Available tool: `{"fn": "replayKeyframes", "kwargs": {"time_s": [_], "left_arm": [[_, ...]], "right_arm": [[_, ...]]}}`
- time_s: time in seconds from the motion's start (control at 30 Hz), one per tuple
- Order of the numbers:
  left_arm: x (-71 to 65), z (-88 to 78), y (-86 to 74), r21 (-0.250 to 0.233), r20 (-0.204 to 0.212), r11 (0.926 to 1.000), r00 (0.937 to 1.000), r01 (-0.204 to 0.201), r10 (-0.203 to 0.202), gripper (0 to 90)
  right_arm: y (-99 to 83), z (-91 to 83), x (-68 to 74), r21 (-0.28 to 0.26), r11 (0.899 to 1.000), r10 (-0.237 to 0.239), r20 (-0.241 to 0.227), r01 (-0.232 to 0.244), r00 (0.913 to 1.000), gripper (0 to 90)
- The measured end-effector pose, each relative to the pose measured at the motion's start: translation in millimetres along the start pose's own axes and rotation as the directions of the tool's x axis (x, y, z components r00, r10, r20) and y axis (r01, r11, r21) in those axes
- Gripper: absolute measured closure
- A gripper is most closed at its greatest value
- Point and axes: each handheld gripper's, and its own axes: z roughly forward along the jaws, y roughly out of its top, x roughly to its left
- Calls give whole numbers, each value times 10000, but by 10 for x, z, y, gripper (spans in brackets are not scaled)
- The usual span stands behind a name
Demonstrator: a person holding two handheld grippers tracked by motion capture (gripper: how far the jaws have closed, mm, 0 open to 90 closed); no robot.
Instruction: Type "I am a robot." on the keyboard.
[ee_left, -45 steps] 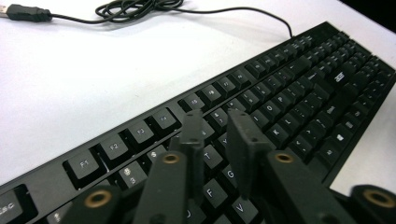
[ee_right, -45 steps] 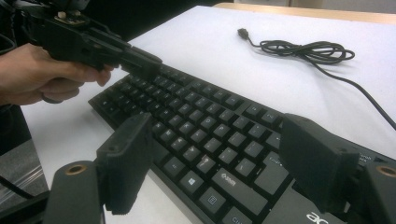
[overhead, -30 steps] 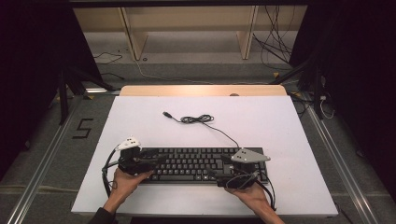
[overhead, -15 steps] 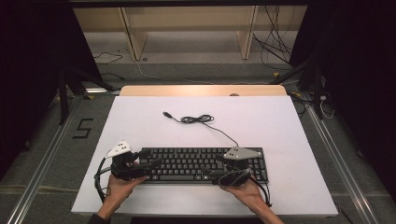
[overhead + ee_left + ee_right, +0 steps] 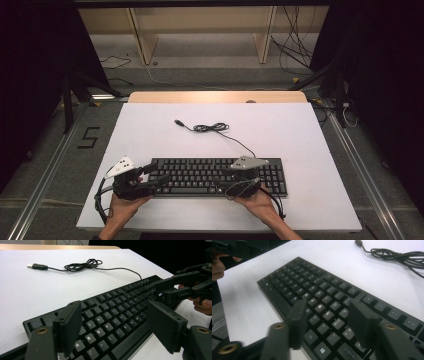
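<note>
A black keyboard (image 5: pixel 218 176) is seen lying flat near the six o'clock edge of a white table (image 5: pixel 300 130). The left gripper (image 5: pixel 155 176), at its nine o'clock end, has just been opened wide, nothing held. The right gripper (image 5: pixel 226 181) has just been narrowed above the keys, empty. Keys could be pressed or the keyboard nudged if the jaws are lowered carelessly.

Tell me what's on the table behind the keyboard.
Behind the keyboard lies its black cable, loosely bunched, ending in a plug on the white table. Where the cable joins the keyboard is hidden by the right claw.
</note>
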Motion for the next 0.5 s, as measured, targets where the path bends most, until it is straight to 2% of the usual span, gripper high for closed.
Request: {"fn": "replayKeyframes", "kwargs": {"time_s": [0.3,0.5], "left_arm": [[-31,-16,-19,-32,39,9998,9998,-179,179,268],[-50,-26,-33,-51,61,9995,9995,-310,310,261]], "right_arm": [[-6,95,-8,404,9992,-79,-20,79,10000,788],[-20,162,6,708,9974,-125,-26,126,9999,877]]}}
